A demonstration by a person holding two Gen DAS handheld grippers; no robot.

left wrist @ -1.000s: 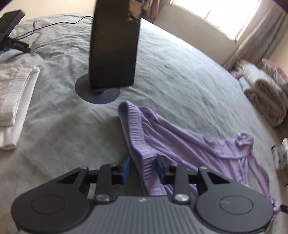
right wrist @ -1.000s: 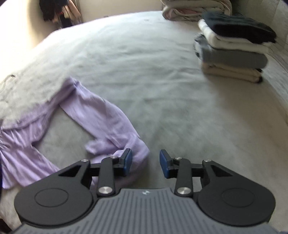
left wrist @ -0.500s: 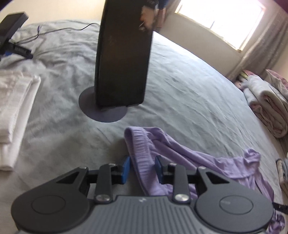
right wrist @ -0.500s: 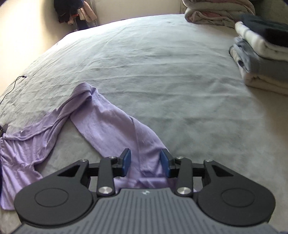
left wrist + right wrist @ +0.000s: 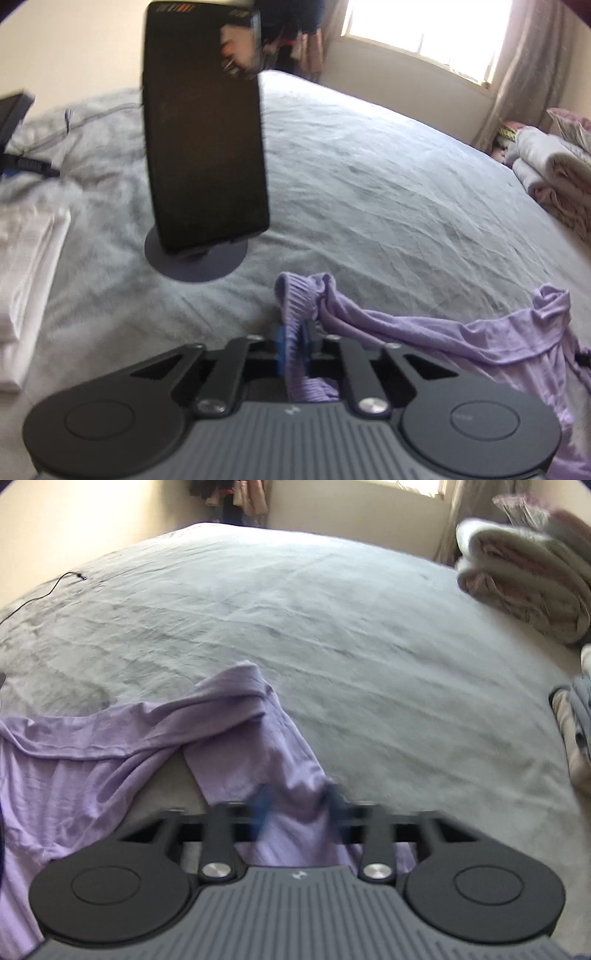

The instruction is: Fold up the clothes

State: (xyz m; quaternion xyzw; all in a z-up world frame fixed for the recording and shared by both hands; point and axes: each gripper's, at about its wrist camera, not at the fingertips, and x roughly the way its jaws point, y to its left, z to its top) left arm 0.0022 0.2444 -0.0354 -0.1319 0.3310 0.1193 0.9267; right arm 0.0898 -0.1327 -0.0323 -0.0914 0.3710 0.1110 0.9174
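Garment: lilac top, rumpled across the grey bed
Left gripper: closing, pinching its ribbed hem
Right gripper: closing around a sleeve, blurred

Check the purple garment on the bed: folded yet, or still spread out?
Not folded. The purple garment lies rumpled and loosely strung out across the bed, its ribbed end pinched in the left gripper.

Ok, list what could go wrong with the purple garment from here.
1. The left claw pinches only the ribbed edge of the purple garment, so it may slip on lifting.
2. The right claw is closing on bunched, twisted cloth; spreading could stay uneven.
3. The black phone on its stand stands close ahead; swinging fabric might topple it.
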